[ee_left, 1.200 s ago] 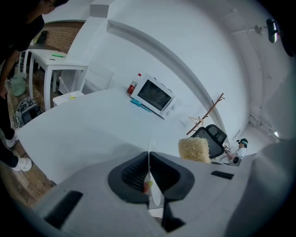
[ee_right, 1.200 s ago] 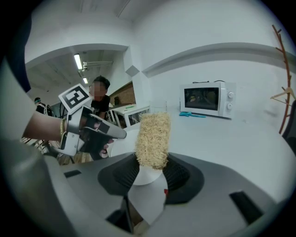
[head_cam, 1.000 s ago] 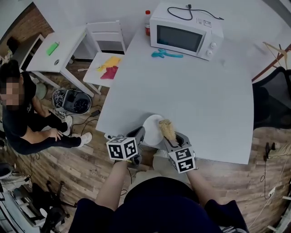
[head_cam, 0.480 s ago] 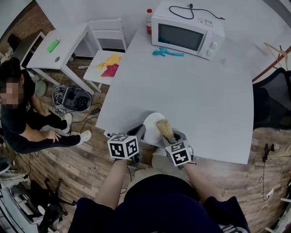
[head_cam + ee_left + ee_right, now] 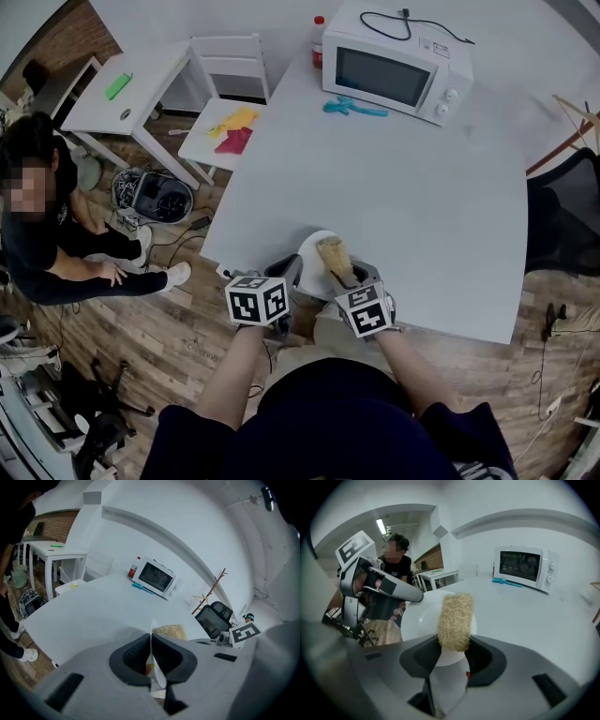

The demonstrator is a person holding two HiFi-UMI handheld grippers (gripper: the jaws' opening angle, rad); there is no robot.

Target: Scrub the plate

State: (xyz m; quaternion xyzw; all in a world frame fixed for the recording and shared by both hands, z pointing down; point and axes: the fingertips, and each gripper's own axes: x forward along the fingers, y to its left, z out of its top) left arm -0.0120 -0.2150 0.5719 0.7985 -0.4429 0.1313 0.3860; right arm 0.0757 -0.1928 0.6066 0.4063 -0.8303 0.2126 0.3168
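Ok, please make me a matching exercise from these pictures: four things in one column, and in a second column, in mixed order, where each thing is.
Things:
1. plate
2. scrubber
3. microwave
4. turquoise tool

Places:
A. at the far end of the white table
B. clamped at its rim in the left gripper
C. lying on the table just in front of the microwave
D. gripped in the right gripper

Pairs: 1-B, 2-D, 3-A, 4-C.

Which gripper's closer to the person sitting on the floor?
Left. The left gripper is on the side of the plate facing the seated person; right gripper, holding the scrubber, is beyond the plate.
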